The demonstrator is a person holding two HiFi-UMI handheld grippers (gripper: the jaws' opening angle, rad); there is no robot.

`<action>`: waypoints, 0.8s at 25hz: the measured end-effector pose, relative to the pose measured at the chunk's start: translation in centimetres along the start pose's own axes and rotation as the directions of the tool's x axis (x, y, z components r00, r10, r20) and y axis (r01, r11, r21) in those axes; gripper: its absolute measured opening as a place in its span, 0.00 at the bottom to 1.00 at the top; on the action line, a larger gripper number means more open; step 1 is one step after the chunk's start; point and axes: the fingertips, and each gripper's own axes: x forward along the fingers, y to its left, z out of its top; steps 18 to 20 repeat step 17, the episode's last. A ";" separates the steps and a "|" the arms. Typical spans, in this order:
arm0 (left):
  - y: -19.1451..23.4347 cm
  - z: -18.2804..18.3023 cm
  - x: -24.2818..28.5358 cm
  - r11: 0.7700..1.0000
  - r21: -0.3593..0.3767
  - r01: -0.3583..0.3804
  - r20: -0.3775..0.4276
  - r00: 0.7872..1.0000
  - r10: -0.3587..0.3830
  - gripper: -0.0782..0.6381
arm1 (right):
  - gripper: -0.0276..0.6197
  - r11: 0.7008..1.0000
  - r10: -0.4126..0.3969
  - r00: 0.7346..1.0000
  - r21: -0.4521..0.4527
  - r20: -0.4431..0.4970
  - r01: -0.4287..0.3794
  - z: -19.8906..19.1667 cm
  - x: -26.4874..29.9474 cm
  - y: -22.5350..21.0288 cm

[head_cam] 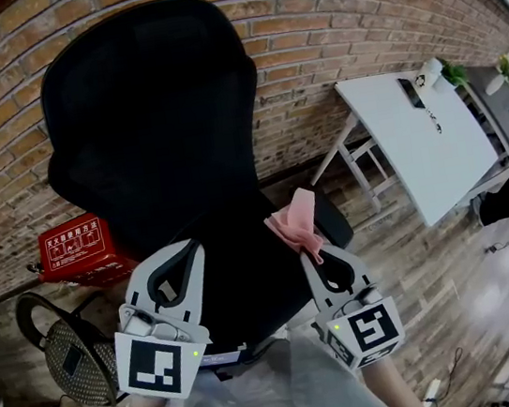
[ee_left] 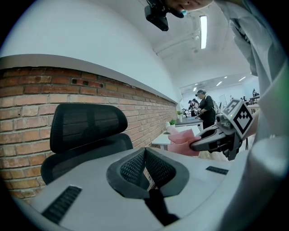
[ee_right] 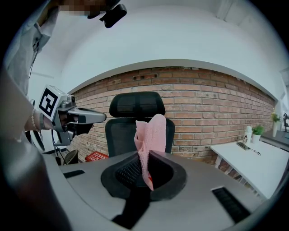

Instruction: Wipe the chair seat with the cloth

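A black mesh office chair [head_cam: 158, 127] stands against the brick wall, its seat [head_cam: 248, 284] partly hidden behind both grippers. My right gripper [head_cam: 314, 253] is shut on a pink cloth [head_cam: 295, 220], which sticks up crumpled from its jaws over the seat's right side. In the right gripper view the pink cloth [ee_right: 149, 140] stands pinched between the jaws in front of the chair [ee_right: 135, 122]. My left gripper [head_cam: 175, 257] hovers over the seat's left side, jaws together and empty. In the left gripper view, the chair [ee_left: 86, 131] stands ahead and the right gripper [ee_left: 194, 145] holds the cloth [ee_left: 183, 140].
A white desk [head_cam: 415, 136] stands to the right by the brick wall [head_cam: 321, 17]. A red box [head_cam: 76, 248] and a mesh wastebasket [head_cam: 74, 357] sit on the floor at the left. Cables lie at the lower right. People stand far off [ee_left: 205, 108].
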 end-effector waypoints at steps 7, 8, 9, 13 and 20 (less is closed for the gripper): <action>-0.7 0.2 0.3 0.999 0.035 0.024 0.003 1.000 -0.024 0.13 | 0.13 0.999 -0.006 1.000 -0.048 0.021 0.007 0.2 0.0 0.1; -0.8 0.1 0.4 0.999 0.042 0.027 0.002 1.000 -0.027 0.13 | 0.13 0.999 -0.005 1.000 -0.052 0.022 0.006 0.2 0.0 0.1; -0.8 0.1 0.4 0.998 0.049 0.030 0.001 1.000 -0.030 0.13 | 0.13 0.999 -0.003 1.000 -0.054 0.024 0.004 0.2 0.0 0.2; -1.0 0.1 0.5 0.998 0.048 0.031 0.000 1.000 -0.031 0.13 | 0.13 0.998 0.000 1.000 -0.055 0.019 0.001 0.2 -0.1 0.2; -1.0 0.1 0.5 0.999 0.044 0.027 0.002 1.000 -0.027 0.13 | 0.13 0.998 0.000 1.000 -0.057 0.022 0.001 0.2 0.0 0.2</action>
